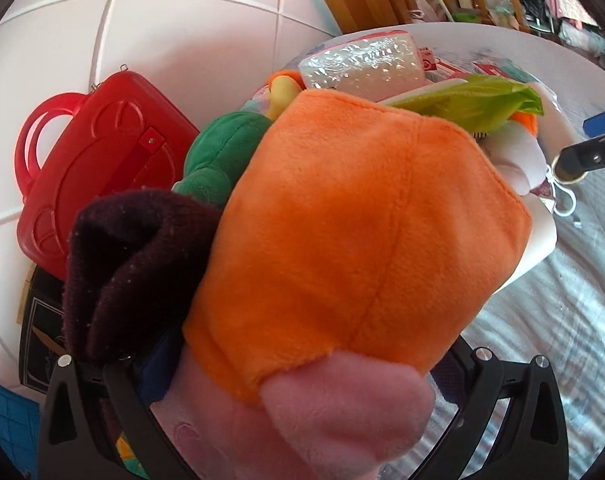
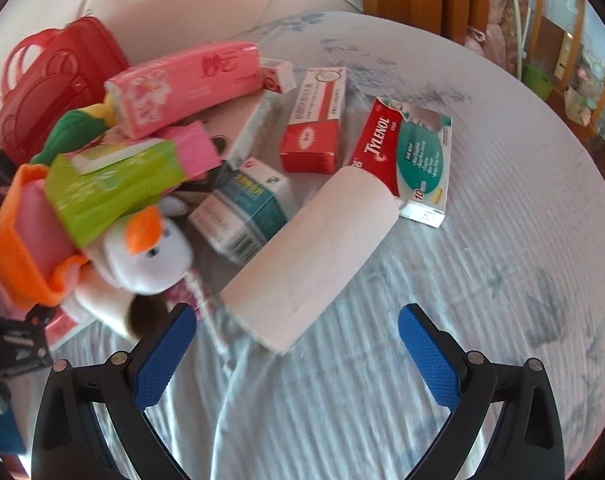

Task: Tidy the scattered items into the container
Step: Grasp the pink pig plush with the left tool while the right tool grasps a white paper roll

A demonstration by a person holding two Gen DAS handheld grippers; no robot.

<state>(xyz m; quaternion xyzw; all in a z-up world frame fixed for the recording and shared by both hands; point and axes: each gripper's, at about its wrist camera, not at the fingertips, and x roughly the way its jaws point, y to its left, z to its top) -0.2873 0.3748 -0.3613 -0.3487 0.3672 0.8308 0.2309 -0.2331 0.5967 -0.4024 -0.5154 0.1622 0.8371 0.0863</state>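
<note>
My left gripper (image 1: 302,380) clamps the plush (image 1: 362,216) over the heaped pile; it could slip or topple the green pack (image 2: 110,188). My right gripper (image 2: 298,356) gapes empty just short of the roll (image 2: 314,256), which may skid off.

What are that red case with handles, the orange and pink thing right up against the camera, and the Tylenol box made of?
Red case: hard moulded plastic, glossy, with embossed lines. Orange and pink toy: plush fabric, fuzzy nap and stitched seams. Tylenol box: printed cardboard, by its folded edges, probably lightly coated.
</note>
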